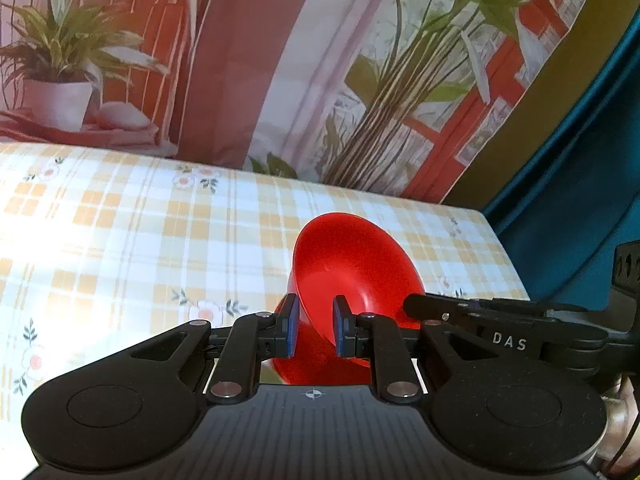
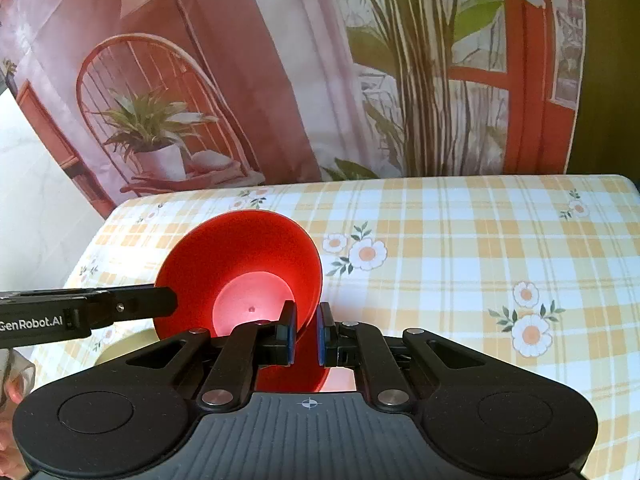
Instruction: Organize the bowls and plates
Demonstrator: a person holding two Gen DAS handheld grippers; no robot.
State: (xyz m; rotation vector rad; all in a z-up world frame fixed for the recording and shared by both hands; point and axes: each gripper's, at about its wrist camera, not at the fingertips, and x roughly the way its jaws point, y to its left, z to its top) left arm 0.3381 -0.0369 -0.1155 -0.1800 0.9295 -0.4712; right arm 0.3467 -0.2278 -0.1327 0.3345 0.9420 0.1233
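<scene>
Low in the centre of both wrist views, a red bowl (image 1: 352,264) hangs tilted above the checked floral tablecloth (image 1: 120,232). The left gripper (image 1: 314,330) and right gripper (image 2: 307,334) each pinch its rim from opposite sides, jaws narrow.

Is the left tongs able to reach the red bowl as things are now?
Yes, it seems so: the left tongs is already shut on the rim of the red bowl. The right tongs grips the opposite rim, and nothing lies between them above the checked tablecloth.
</scene>
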